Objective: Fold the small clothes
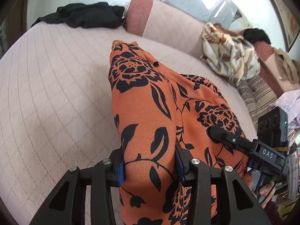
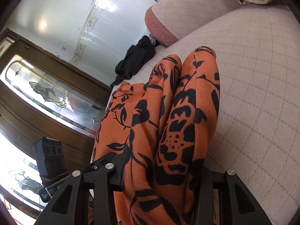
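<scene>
An orange garment with a black flower print (image 1: 142, 97) hangs bunched over the pale quilted bed (image 1: 56, 86), its far end resting on the cover. My left gripper (image 1: 150, 166) is shut on a thick fold of it, blue pads pressing both sides. In the right wrist view the same orange garment (image 2: 178, 116) runs forward in two rolled folds, and my right gripper (image 2: 163, 174) is shut on it. The right gripper's finger (image 1: 217, 133) shows at the right of the left wrist view, lying on the cloth. The left gripper's body (image 2: 48, 159) shows at the lower left of the right wrist view.
A black garment (image 1: 80, 15) lies at the bed's far side beside a pink bolster (image 1: 150, 13). A cream patterned cloth (image 1: 230, 60) and more clothes are heaped at the right. A wooden glazed door (image 2: 43, 97) stands beyond the bed's edge.
</scene>
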{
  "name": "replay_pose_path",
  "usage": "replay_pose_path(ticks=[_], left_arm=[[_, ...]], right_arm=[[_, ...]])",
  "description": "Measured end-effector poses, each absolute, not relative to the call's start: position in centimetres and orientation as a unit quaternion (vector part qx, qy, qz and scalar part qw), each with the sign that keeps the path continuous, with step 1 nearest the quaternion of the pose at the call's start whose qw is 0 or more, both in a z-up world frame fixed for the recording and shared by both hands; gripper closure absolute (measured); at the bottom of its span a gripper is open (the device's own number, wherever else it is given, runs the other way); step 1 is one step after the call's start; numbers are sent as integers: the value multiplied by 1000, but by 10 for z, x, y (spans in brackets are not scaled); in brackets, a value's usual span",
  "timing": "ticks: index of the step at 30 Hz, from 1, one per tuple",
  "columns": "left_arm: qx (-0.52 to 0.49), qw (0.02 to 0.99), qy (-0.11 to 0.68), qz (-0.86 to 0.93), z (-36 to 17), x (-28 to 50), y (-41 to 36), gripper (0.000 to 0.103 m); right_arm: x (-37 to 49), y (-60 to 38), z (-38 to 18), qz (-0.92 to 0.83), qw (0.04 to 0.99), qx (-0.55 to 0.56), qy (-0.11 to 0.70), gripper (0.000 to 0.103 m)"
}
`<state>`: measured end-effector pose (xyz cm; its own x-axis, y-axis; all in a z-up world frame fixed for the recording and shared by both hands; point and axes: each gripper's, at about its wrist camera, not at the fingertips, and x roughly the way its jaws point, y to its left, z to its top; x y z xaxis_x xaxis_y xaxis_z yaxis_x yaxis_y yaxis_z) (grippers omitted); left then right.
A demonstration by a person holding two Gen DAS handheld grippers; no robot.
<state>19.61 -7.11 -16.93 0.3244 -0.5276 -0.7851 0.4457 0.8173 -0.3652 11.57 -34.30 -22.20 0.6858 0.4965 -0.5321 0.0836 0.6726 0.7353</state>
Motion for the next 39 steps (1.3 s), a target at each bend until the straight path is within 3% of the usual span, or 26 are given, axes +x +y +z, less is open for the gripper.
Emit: replay_pose_path(ticks=[4,10,15,21,25,29,39], left_arm=[[-26,809,522,-269,-194,199,-70,44],[-7,837,488,-246,-174,185,-54,40],[33,872,441,-211,-164,150,-34,31],[67,873,445,-190,-173,126,-36,31],[83,876,439,-179,-174,116,-37,31],[87,879,436,-172,-166,105,-35,31],[88,907,379,-162,-106,77,-36,29]], right_arm=[[122,-332,-243,105,824,380,408,59],[120,-338,-245,61,816,380,431,43],[74,-352,-216,2,845,358,396,42],[27,-347,-171,-19,899,314,306,42],[32,-322,-168,22,900,295,320,61],[57,-308,-218,11,841,309,444,61],[24,-303,-148,2,882,268,388,63]])
